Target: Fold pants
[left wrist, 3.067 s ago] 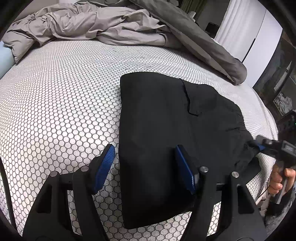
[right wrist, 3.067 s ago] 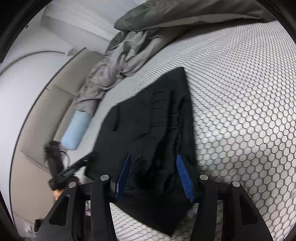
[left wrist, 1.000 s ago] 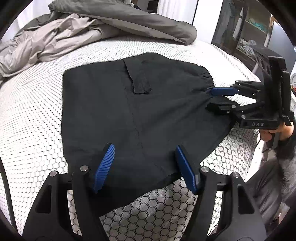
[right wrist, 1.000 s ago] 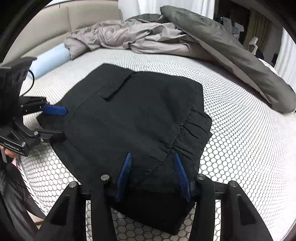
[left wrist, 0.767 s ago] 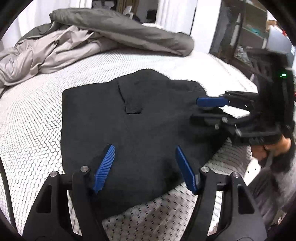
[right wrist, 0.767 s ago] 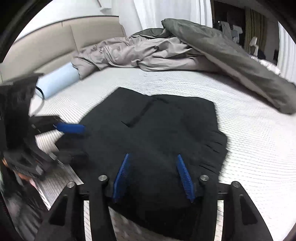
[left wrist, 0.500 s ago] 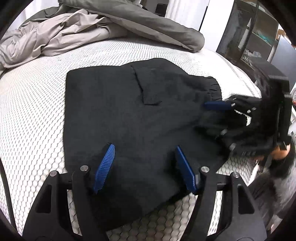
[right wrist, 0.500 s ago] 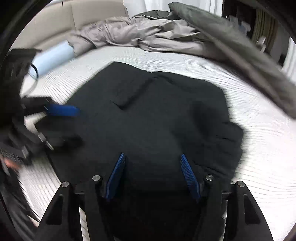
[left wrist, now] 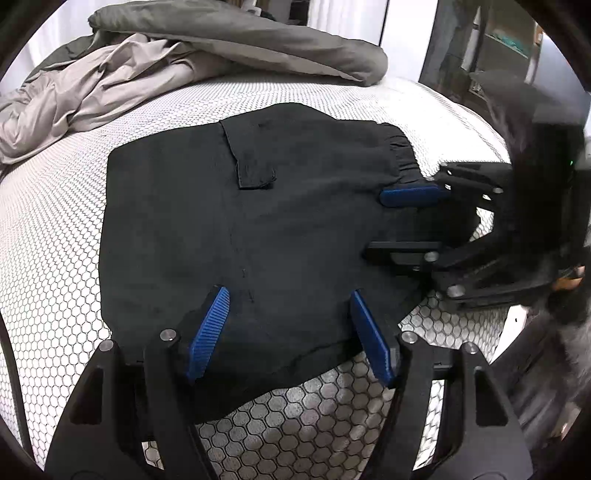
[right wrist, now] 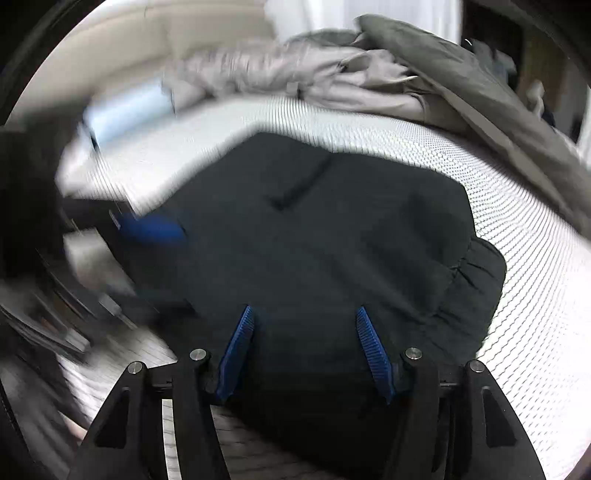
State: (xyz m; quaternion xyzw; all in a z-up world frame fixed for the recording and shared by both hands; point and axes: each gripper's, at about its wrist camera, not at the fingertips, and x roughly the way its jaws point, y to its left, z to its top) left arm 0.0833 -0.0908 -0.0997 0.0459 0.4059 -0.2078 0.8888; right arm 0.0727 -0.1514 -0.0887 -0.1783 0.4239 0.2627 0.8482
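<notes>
Home bedroom, bed with honeycomb-patterned mattress cover (left wrist: 55,229), rumpled grey duvet (left wrist: 229,40), padded headboard (right wrist: 207,33)

Folded black pants (right wrist: 325,236) on honeycomb mattress (right wrist: 535,295), right tongs (right wrist: 304,350) spread over them, grey duvet (right wrist: 424,74) behind

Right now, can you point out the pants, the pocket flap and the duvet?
pants (left wrist: 192,221), left wrist view, on the flat black cloth.
pocket flap (left wrist: 255,173), left wrist view, on its lower end.
duvet (left wrist: 240,40), left wrist view, on the grey top.

Bed (left wrist: 55,229): black pants (left wrist: 258,221), duvet (left wrist: 221,40)
</notes>
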